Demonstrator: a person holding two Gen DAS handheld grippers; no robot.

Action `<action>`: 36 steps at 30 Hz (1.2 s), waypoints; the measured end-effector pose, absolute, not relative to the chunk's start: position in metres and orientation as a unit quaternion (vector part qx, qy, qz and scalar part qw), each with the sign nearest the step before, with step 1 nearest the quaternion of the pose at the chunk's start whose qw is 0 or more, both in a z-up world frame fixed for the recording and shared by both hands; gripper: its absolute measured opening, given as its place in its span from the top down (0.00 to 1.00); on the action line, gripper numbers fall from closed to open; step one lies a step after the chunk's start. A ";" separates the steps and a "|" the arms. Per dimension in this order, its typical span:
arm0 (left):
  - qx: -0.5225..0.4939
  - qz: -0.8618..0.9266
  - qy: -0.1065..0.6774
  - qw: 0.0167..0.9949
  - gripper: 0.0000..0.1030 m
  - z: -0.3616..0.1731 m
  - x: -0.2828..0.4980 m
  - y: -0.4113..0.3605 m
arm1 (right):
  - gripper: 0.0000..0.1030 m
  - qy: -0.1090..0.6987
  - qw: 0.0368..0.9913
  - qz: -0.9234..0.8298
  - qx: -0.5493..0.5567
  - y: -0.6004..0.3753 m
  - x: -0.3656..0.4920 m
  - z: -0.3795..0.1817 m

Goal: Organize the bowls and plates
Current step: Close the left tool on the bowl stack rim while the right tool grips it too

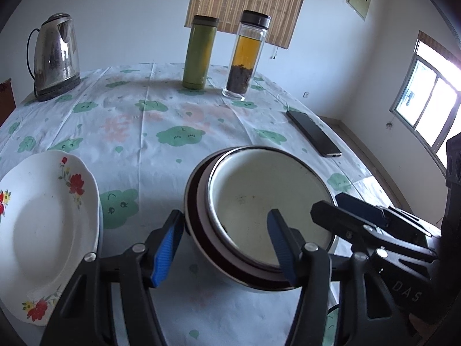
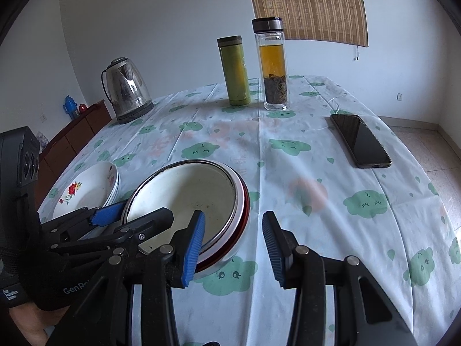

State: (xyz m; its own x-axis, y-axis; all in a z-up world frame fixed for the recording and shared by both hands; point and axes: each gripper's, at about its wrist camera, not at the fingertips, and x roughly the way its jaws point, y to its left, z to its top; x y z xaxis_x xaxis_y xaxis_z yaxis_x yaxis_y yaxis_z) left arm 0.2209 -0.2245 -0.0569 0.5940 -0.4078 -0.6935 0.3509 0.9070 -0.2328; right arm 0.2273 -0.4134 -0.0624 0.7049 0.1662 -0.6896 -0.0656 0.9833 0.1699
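Left wrist view
Left tool (image 1: 224, 245): we see its fingers spread apart, straddling the near-left rim of the bowls; the blue pad of one finger (image 1: 167, 248) stands outside the rim, the other inside the top bowl. We cannot tell whether either pad touches.
Bowls (image 1: 259, 201): a nested stack straight ahead of the tool, on the table (image 1: 161, 132); the top one is white inside with a dark rim, tilted in a red-banded one below.
Plates (image 1: 43, 225): white with red flowers, stacked to the left of the tool, apart from the bowls.
Right tool (image 1: 331, 204): it comes in from the right; its two tips sit at the bowls' right rim. How wide they stand we cannot tell here.
Far side: kettle (image 1: 56, 54) far left, green flask (image 1: 200, 52) and glass tea bottle (image 1: 245, 54) ahead, phone (image 1: 314, 134) ahead to the right.

Right wrist view
Right tool (image 2: 233, 248): fingers apart; the left pad (image 2: 194, 248) overlaps the bowls' near rim, the right one hangs over bare cloth.
Bowls (image 2: 187, 201): ahead and left of the tool.
Left tool (image 2: 135, 216): enters from the left, spread across the bowls' left rim.
Plates (image 2: 89, 190): further left, beyond the left tool.
Phone (image 2: 360, 141): ahead to the right, well apart.
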 end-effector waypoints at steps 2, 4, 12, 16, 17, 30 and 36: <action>-0.036 -0.213 0.399 0.891 0.44 -0.057 0.221 -0.224 | 0.57 0.384 0.918 0.065 0.076 -0.414 0.229 -0.064; -0.036 -0.214 0.401 0.890 0.45 -0.059 0.222 -0.224 | 0.58 0.387 0.915 0.071 0.086 -0.414 0.229 -0.066; -0.042 -0.214 0.400 0.890 0.48 -0.060 0.224 -0.222 | 0.75 0.384 0.919 0.045 0.074 -0.409 0.230 -0.066; -0.038 -0.209 0.398 0.892 0.48 -0.061 0.223 -0.222 | 0.75 0.386 0.920 0.034 0.051 -0.403 0.233 -0.066; -0.040 -0.209 0.397 0.893 0.49 -0.061 0.224 -0.221 | 0.75 0.387 0.920 0.034 0.055 -0.404 0.234 -0.066; -0.060 -0.202 0.387 0.898 0.58 -0.052 0.221 -0.213 | 0.79 0.371 0.927 0.031 0.051 -0.402 0.229 -0.056; -0.065 -0.198 0.368 0.906 0.58 -0.039 0.213 -0.204 | 0.79 0.361 0.931 0.040 0.047 -0.397 0.224 -0.045</action>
State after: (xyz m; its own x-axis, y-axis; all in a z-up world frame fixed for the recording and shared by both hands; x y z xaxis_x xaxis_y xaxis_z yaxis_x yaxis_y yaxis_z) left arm 0.2129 -0.2044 -0.0386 0.6510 -0.4074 -0.6404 0.3113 0.9128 -0.2643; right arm 0.2240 -0.3967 -0.0455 0.7369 0.1080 -0.6674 -0.0396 0.9924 0.1169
